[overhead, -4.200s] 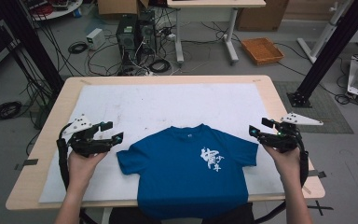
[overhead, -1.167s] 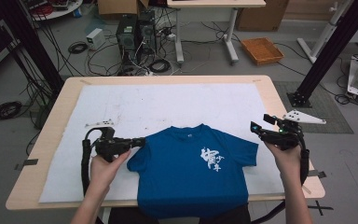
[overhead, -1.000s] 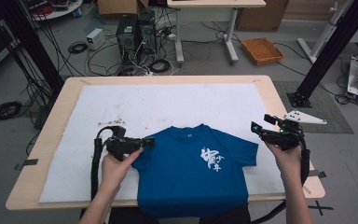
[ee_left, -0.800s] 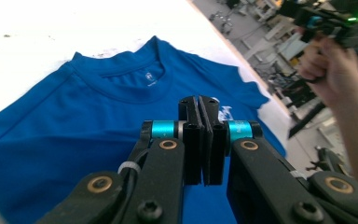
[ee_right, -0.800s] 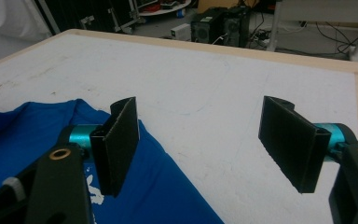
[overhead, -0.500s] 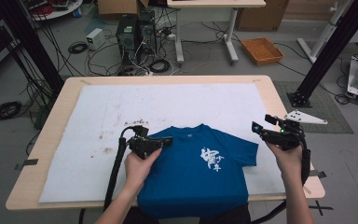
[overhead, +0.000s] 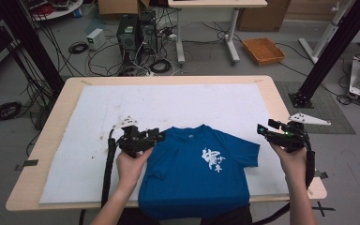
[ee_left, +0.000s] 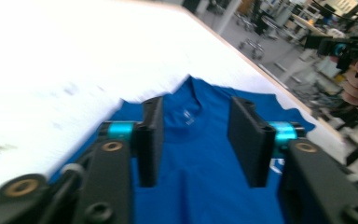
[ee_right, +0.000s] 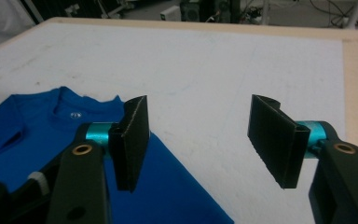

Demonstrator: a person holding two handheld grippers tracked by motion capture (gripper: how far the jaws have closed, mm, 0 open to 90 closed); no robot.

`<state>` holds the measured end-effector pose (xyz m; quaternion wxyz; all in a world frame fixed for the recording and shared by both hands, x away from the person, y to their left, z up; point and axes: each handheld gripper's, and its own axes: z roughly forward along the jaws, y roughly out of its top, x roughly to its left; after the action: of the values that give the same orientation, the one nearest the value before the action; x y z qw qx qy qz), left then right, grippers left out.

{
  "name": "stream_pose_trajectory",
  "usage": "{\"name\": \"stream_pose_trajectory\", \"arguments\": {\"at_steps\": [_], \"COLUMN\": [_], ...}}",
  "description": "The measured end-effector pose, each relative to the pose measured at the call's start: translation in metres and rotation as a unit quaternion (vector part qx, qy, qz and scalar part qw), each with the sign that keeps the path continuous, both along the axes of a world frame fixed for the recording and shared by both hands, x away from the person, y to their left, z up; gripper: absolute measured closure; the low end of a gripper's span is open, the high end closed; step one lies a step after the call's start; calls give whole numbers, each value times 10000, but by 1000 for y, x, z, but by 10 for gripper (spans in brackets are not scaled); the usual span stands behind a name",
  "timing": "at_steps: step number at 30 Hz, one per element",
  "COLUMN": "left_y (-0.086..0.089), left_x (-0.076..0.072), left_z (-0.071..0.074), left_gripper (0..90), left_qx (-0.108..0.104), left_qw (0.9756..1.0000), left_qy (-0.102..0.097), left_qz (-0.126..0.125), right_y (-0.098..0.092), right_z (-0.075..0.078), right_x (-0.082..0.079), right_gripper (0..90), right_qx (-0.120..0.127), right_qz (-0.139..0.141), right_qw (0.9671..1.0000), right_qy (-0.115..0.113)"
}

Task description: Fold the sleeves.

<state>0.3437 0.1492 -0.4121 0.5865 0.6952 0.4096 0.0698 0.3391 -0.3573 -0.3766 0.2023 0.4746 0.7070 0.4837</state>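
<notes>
A blue T-shirt (overhead: 197,173) with a white print lies flat at the table's front edge, collar toward the far side. Its left sleeve is folded inward onto the body. My left gripper (overhead: 158,135) hovers over the shirt's left shoulder. In the left gripper view its jaws stand open (ee_left: 193,135) above the blue cloth (ee_left: 200,186), with nothing between them. My right gripper (overhead: 262,129) is held just off the right sleeve. It stands open (ee_right: 198,140) over the white mat, with the shirt (ee_right: 23,140) to its left.
A white mat (overhead: 192,103) covers most of the wooden table (overhead: 281,103), with dark smudges at its left. Beyond the shirt the mat is bare. Cables, computer boxes and an orange tray lie on the floor behind the table.
My left gripper has swept right from the mat's left side to the shirt's shoulder, and the left sleeve now lies folded inward. The right gripper has barely moved.
</notes>
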Motion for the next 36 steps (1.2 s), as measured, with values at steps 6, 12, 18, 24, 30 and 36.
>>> {"name": "stream_pose_trajectory", "arguments": {"at_steps": [6,12,18,24,30,36], "left_y": [31,51,57,56,55,55], "left_x": [-17,-19,-19,-20,-21,-20], "left_z": [9,5,4,4,4,3], "left_gripper": [436,432,432,432,432,431], "left_qx": [608,537,523,552,520,542], "left_qw": [9956,9960,9965,9965,9968,9969], "left_qy": [-689,-645,-590,-591,-572,-541], "left_qz": [205,314,276,188,180,172], "right_y": [-9,-19,-14,-9,-6,-2], "right_z": [-19,-45,-65,-70,-71,-68], "right_x": [1,6,16,19,16,14], "right_gripper": [565,602,604,659,831,891], "right_qx": [-281,-326,-356,-613,-830,-860], "right_qz": [-60,-227,-215,-200,-79,20], "right_qw": [9981,9938,9908,9897,9904,9913], "right_qy": [542,1036,1290,1280,1103,1000]}}
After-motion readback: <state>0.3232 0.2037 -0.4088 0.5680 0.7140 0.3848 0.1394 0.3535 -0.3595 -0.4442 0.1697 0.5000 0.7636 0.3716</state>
